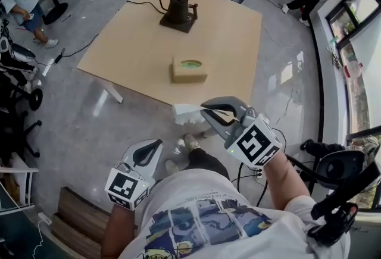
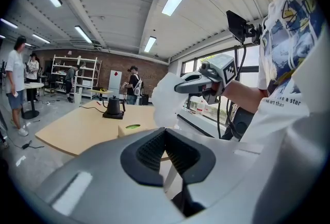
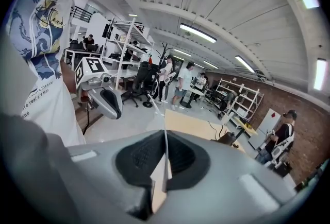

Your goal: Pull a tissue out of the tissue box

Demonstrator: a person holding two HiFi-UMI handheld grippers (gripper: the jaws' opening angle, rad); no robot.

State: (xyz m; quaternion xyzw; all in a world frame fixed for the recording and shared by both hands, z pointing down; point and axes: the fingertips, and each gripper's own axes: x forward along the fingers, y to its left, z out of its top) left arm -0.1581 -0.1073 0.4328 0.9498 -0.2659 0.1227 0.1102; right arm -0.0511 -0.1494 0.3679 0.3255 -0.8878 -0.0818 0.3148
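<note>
Tissue (image 1: 188, 112) hangs pinched in my right claw (image 1: 207, 111), whose jaws are clamped on it, clear of the tissue box (image 1: 189, 71) on the table (image 1: 131, 49). My left claw (image 1: 153, 146) is closed and holds nothing.

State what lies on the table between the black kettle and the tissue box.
Nothing: in the head view, only bare tabletop separates the black kettle from the tissue box.

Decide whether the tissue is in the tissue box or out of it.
Out: the tissue hangs pinched in the shut right gripper, apart from the tissue box on the table.
</note>
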